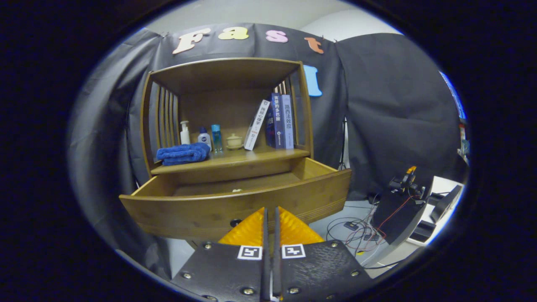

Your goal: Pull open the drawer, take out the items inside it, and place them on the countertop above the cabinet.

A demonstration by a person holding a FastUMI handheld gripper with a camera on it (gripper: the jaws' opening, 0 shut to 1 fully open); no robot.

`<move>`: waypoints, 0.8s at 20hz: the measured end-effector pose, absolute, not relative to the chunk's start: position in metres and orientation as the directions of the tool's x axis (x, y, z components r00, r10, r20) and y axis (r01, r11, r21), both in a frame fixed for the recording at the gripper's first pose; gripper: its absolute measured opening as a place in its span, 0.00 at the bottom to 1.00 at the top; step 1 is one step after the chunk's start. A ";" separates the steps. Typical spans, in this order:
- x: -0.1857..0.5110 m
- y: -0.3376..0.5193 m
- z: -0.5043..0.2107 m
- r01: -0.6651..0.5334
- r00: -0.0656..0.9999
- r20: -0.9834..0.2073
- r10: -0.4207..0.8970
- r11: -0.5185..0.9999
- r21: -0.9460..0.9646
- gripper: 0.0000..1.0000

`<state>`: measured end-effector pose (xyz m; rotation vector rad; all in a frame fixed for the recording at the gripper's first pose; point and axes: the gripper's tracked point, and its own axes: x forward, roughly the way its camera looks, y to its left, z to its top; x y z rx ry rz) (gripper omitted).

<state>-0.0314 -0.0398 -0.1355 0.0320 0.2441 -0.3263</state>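
Note:
The wooden cabinet's drawer [197, 209] stands pulled out toward me, its curved front just beyond my fingertips. A small pale item [237, 191] peeks over the drawer's front edge; the rest of the inside is hidden by the front panel. A dark knob or hole [235, 222] sits on the drawer front, just left of my fingers. My gripper [270, 209] is shut, fingers pressed together with nothing seen between them, low in front of the drawer. The countertop [251, 157] above the drawer carries a folded blue towel [183, 153].
On the countertop behind the towel stand a white pump bottle [185, 132], two small bottles [210, 138], a lidded cup [234, 141] and leaning books [275, 121]. To the right, lower down, a dark stand with cables [394, 209] sits on the floor.

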 end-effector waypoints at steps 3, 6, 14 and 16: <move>-0.018 -0.033 -0.121 0.301 0.929 -0.229 -0.292 0.954 0.002 0.03; 0.011 -0.024 -0.105 0.282 0.935 -0.225 -0.276 0.959 -0.004 0.03; 0.107 0.002 -0.132 0.224 0.826 -0.506 -0.247 0.969 -0.108 0.03; 0.121 0.012 -0.139 0.211 0.796 -0.555 -0.243 0.970 -0.122 0.07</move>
